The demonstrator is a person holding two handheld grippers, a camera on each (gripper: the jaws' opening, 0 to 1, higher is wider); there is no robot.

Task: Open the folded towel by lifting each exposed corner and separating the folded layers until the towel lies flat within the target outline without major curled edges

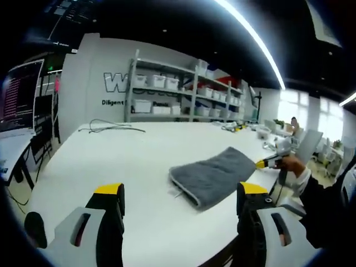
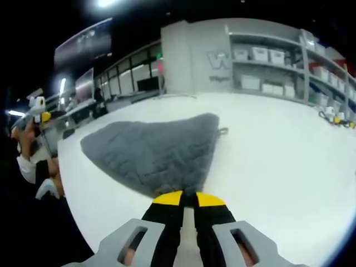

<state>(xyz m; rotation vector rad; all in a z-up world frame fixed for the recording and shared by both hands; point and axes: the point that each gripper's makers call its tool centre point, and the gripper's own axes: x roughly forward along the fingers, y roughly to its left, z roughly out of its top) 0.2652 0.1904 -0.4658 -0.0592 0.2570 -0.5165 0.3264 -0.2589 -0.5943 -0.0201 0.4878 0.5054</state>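
Grey towel [image 1: 214, 177]: one, folded | left gripper [image 1: 181, 208]: jaws apart | right gripper [image 2: 189, 198]: pinching towel corner

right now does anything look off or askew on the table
Nothing is spilled or damaged. The grey towel is still folded, lying slantwise near the white table edge. The right gripper is shut on its near corner; the left gripper hangs open.

A white table [image 1: 139, 167] carries loose cables [image 1: 108, 125] (far end), with bin-filled shelves [image 1: 183, 92] behind.
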